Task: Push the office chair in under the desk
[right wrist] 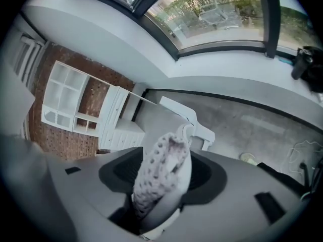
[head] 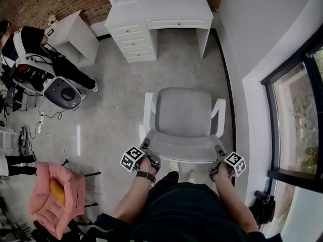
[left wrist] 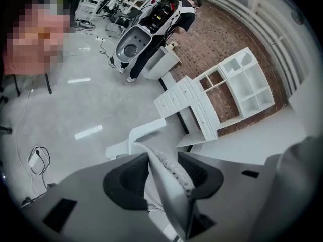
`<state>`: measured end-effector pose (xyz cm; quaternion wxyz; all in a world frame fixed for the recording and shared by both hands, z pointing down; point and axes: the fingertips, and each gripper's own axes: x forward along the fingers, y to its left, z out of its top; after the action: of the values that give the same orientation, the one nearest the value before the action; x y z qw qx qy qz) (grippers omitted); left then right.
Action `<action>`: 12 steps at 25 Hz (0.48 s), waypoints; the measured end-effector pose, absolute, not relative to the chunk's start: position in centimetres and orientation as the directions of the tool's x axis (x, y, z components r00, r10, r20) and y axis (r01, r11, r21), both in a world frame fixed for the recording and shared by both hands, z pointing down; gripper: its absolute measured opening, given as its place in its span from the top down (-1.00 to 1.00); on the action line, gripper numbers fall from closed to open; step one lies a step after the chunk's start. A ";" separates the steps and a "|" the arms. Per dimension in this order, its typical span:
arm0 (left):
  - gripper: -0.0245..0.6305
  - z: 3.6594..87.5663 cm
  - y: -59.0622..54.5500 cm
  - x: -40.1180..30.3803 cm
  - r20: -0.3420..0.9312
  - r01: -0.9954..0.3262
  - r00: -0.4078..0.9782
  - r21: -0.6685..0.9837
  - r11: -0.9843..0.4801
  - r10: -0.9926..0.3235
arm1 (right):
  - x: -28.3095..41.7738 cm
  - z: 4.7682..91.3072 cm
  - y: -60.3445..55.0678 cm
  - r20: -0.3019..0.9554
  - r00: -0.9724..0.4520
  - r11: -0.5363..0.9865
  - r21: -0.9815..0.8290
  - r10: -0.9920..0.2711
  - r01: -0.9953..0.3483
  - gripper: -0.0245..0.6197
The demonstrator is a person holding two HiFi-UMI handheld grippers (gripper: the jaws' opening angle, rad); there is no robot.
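Note:
A light grey office chair (head: 184, 112) with white armrests stands on the concrete floor, facing a white desk (head: 176, 9) with drawers on its left side; bare floor lies between them. My left gripper (head: 151, 161) grips the left end of the chair's backrest (head: 184, 153), and my right gripper (head: 218, 169) grips its right end. In the left gripper view the thin backrest edge (left wrist: 169, 185) runs between the jaws of the left gripper (left wrist: 164, 178), touching both pads. In the right gripper view the perforated backrest edge (right wrist: 161, 175) fills the gap of the right gripper (right wrist: 164, 178).
A white side table (head: 75, 34) stands left of the desk. A person with a round white device (head: 63, 92) is at the far left, with cables (head: 50, 135) on the floor. A pink seat (head: 53, 193) is at lower left. The wall and window (head: 298, 125) run close along the right.

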<state>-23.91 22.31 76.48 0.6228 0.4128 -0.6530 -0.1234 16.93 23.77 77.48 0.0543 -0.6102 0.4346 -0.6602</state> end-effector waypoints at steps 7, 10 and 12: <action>0.46 76.8 19.2 -24.5 0.725 -0.418 0.140 0.661 0.623 -0.675 | 16.2 78.0 21.8 0.799 -0.245 -0.631 -0.589 -0.550 -0.504 0.37; 0.46 76.9 17.7 -24.8 0.729 -0.429 0.142 0.655 0.622 -0.670 | 15.8 78.1 20.6 0.803 -0.251 -0.624 -0.583 -0.541 -0.520 0.36; 0.47 77.0 16.5 -24.9 0.732 -0.424 0.142 0.654 0.627 -0.667 | 15.7 78.2 19.6 0.807 -0.251 -0.624 -0.577 -0.534 -0.528 0.36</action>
<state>-24.91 16.55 76.97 0.6275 0.4208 -0.6479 -0.0970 15.75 19.57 78.19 0.0024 -0.6121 0.4338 -0.6612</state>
